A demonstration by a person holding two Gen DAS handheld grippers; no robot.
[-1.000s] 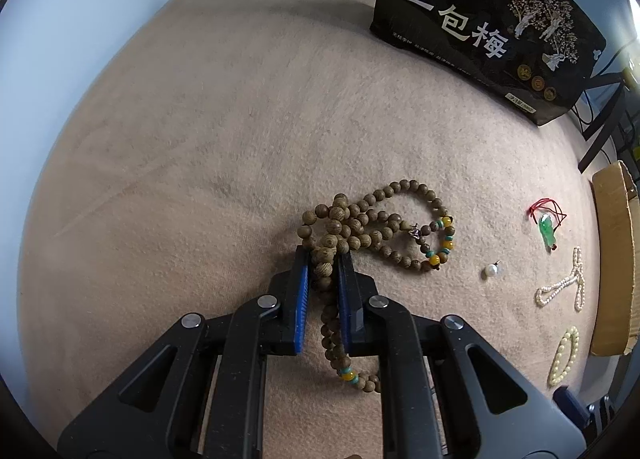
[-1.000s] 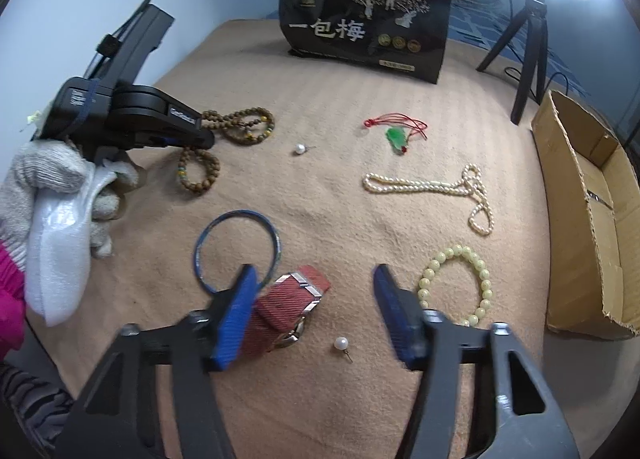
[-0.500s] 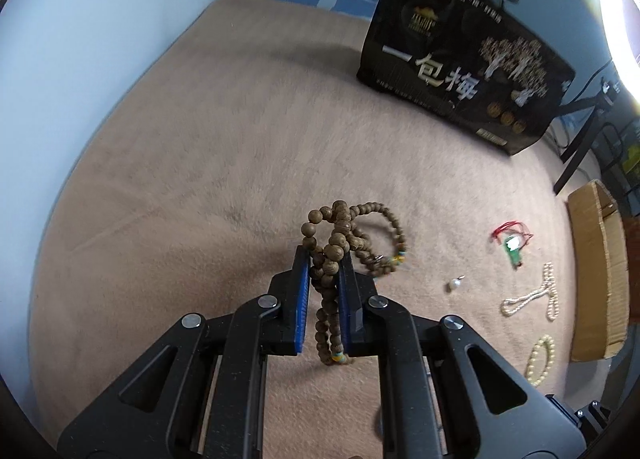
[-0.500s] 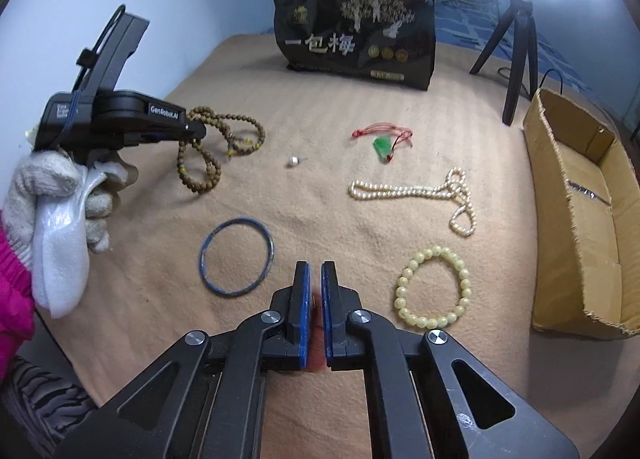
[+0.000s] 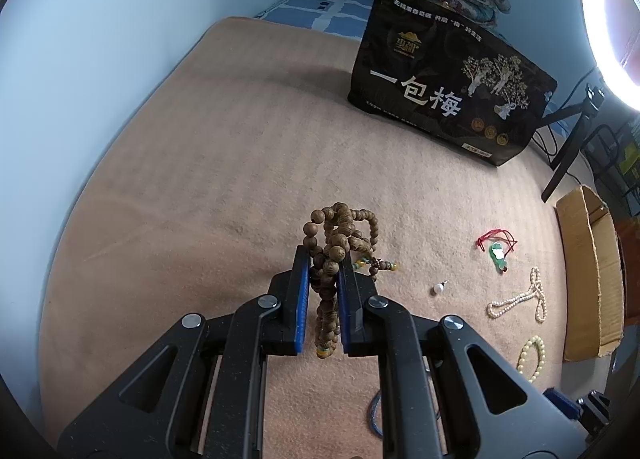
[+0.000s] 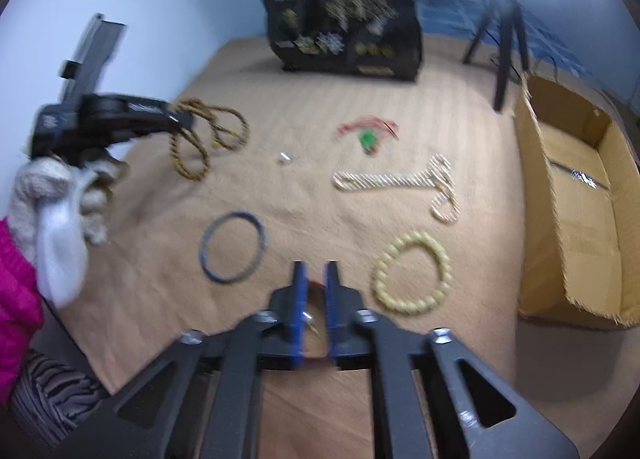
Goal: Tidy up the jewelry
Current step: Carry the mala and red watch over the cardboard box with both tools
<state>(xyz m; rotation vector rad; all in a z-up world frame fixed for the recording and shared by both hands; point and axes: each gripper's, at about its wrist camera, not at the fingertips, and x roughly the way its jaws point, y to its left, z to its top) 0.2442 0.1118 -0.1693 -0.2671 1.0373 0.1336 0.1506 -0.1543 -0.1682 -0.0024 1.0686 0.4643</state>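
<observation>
My left gripper (image 5: 324, 259) is shut on a brown wooden bead necklace (image 5: 332, 255) and holds it above the tan blanket (image 5: 224, 163); its loops hang down. From the right wrist view the left gripper (image 6: 176, 119) holds the necklace (image 6: 208, 139) at the left. My right gripper (image 6: 314, 271) is shut on a red strap (image 6: 316, 291), mostly hidden between the pads. On the blanket lie a blue bangle (image 6: 234, 247), a yellow bead bracelet (image 6: 412, 271), a pearl necklace (image 6: 400, 181), a green pendant on red cord (image 6: 368, 135) and a loose pearl (image 6: 285, 157).
An open cardboard box (image 6: 580, 195) stands at the right edge. A black printed bag (image 6: 344, 27) stands at the back. A tripod (image 6: 504, 35) with a ring light (image 5: 612, 19) stands behind the box. The right wrist view is motion-blurred.
My left gripper has lifted the bead necklace off the blanket. My right gripper has closed on the red strap and lifted it.
</observation>
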